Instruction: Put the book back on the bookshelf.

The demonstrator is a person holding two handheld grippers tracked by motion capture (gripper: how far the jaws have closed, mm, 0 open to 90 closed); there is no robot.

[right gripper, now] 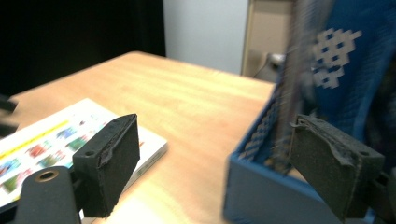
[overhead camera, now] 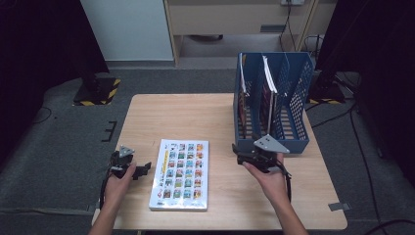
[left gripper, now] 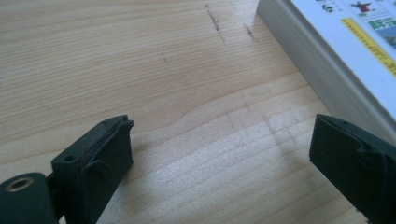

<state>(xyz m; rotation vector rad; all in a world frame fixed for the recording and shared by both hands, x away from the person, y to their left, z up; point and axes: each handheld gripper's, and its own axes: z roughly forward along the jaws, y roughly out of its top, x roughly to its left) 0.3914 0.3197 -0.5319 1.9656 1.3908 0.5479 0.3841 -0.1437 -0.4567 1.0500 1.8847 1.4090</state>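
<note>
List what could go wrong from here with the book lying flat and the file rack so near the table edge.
1. The book lies flat on the table; the open left gripper beside its spine may only push it, not get a jaw under it.
2. The blue file rack already holds upright books in narrow slots, so another could catch on a divider.
3. The open right gripper sits by the rack's front corner; a bump might shift the rack toward the edge.

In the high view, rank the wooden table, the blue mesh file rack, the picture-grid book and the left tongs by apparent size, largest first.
1. Light wooden table
2. Blue mesh file rack, though it stands tall, which swells its look
3. White book with the picture-grid cover
4. Left tongs
</note>
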